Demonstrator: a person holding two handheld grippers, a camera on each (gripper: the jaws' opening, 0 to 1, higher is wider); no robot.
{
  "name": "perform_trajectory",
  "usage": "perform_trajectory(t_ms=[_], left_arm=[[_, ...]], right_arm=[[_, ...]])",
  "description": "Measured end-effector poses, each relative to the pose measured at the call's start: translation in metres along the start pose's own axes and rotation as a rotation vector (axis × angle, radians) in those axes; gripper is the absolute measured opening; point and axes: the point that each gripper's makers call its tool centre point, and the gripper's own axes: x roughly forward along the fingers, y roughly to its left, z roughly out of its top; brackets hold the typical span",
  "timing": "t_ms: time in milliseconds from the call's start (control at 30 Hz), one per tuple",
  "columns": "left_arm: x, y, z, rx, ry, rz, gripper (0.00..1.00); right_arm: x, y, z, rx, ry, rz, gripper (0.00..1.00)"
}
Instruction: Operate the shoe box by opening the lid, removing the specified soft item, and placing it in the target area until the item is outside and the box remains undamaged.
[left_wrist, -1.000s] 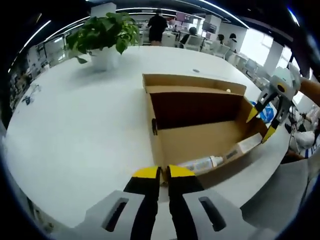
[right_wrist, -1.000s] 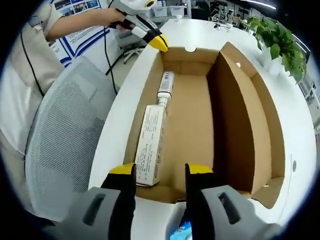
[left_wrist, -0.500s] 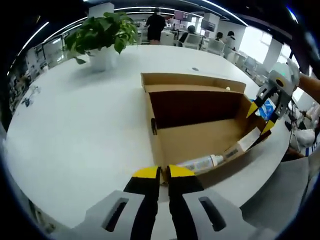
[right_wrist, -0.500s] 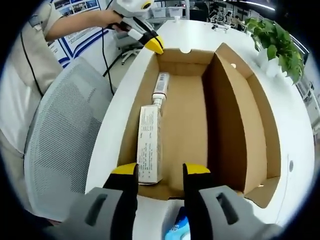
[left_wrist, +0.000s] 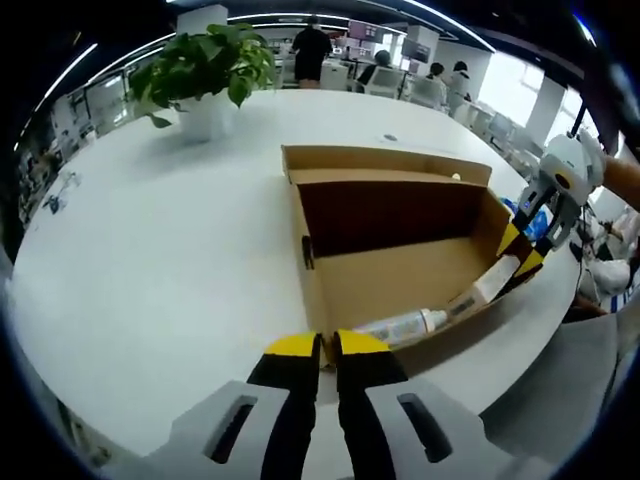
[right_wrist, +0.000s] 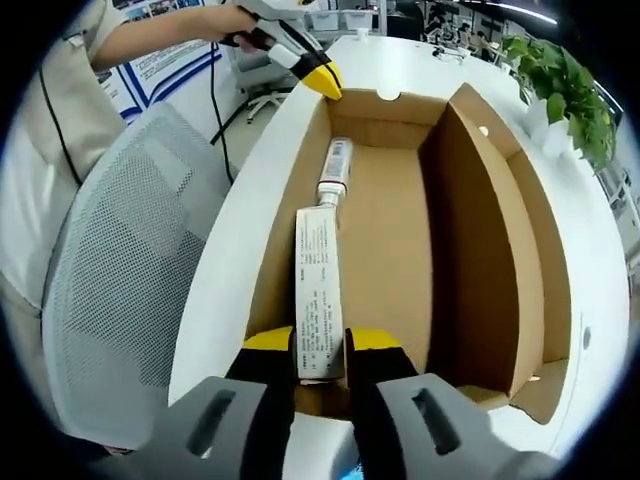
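Note:
An open brown cardboard shoe box (left_wrist: 400, 275) lies on the white round table (left_wrist: 150, 260), its lid folded back. Along one side wall inside it lie a white printed carton (right_wrist: 320, 290) and, beyond that, a white tube (right_wrist: 335, 165). My right gripper (right_wrist: 320, 342) reaches over the box's end wall, shut on the carton's near end. The left gripper view shows that gripper (left_wrist: 520, 250) at the box's far right end, by the carton (left_wrist: 487, 287) and the tube (left_wrist: 400, 325). My left gripper (left_wrist: 327, 345) is shut, its tips against the box's near corner.
A potted plant (left_wrist: 205, 70) stands at the table's far side. A grey mesh chair (right_wrist: 130, 290) sits close to the table edge beside the box. A person's sleeve and arm (right_wrist: 100, 70) hold the left gripper (right_wrist: 318, 77). A blue packet (left_wrist: 533, 218) lies behind the right gripper.
My right gripper has come down over the box's end and its jaws have narrowed from wide open onto the carton's end. The left gripper has stayed at its corner.

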Motion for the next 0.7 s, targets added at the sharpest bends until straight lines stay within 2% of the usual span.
perform_trajectory(t_ms=[433,700], left_arm=[[0.0,0.0,-0.001,-0.012,0.0,-0.005,0.03],[0.0,0.0,0.0,-0.014,0.001,-0.003,0.03]], right_arm=[[-0.003,0.003,0.004,0.012,-0.012,-0.009,0.15],[-0.012,-0.003,0.01,0.0,-0.033,-0.043,0.14]])
